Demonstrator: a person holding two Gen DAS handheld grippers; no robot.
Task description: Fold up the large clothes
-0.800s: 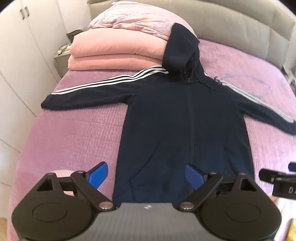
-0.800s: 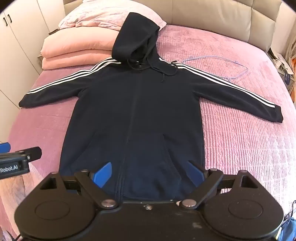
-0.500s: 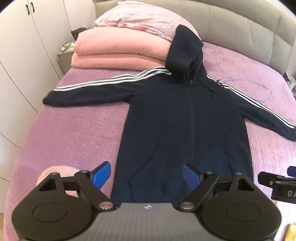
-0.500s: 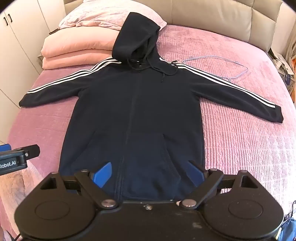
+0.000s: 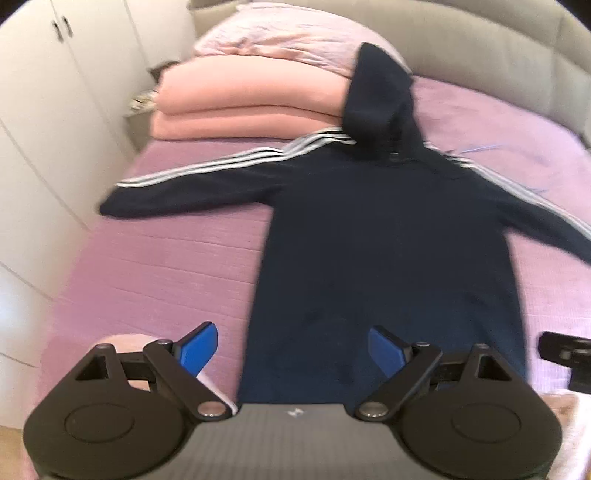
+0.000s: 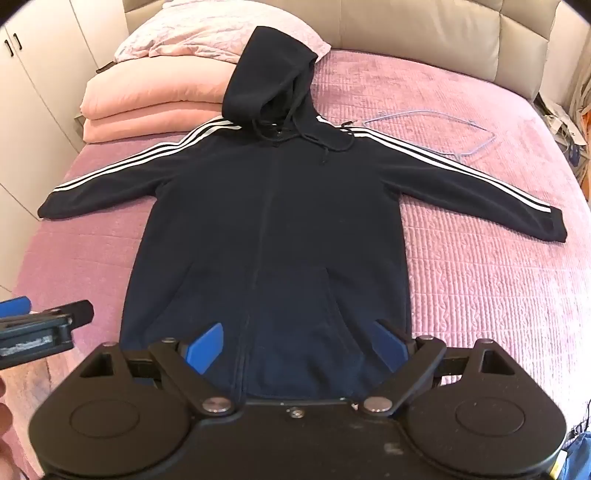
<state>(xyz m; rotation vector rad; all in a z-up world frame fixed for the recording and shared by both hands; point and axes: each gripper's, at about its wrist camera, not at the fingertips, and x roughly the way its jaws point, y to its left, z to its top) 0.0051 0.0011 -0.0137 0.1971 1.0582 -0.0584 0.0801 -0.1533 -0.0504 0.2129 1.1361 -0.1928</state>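
Both claws gape wide and hold nothing: the left claw [image 5: 291,347] and right claw [image 6: 297,345] hover at the hem of the dark navy zip hoodie with white sleeve stripes [image 6: 273,221]. It lies flat, sleeves spread, on the quilted purple bed [image 6: 480,277]. Beyond its hood sit folded pink blankets [image 6: 147,107], a beige padded headboard [image 6: 424,37] and white wardrobe doors [image 5: 44,110].

Hoodie [image 6: 273,221] looks like soft matt fleece, bedspread [image 6: 480,280] at 3 o'clock is quilted, ribbed cloth – kinda velvety. Headboard [image 6: 424,33] up at 12 is smooth padded leather-look. Right gripper [image 6: 295,347] – matt black plastic, shiny metal pivots.
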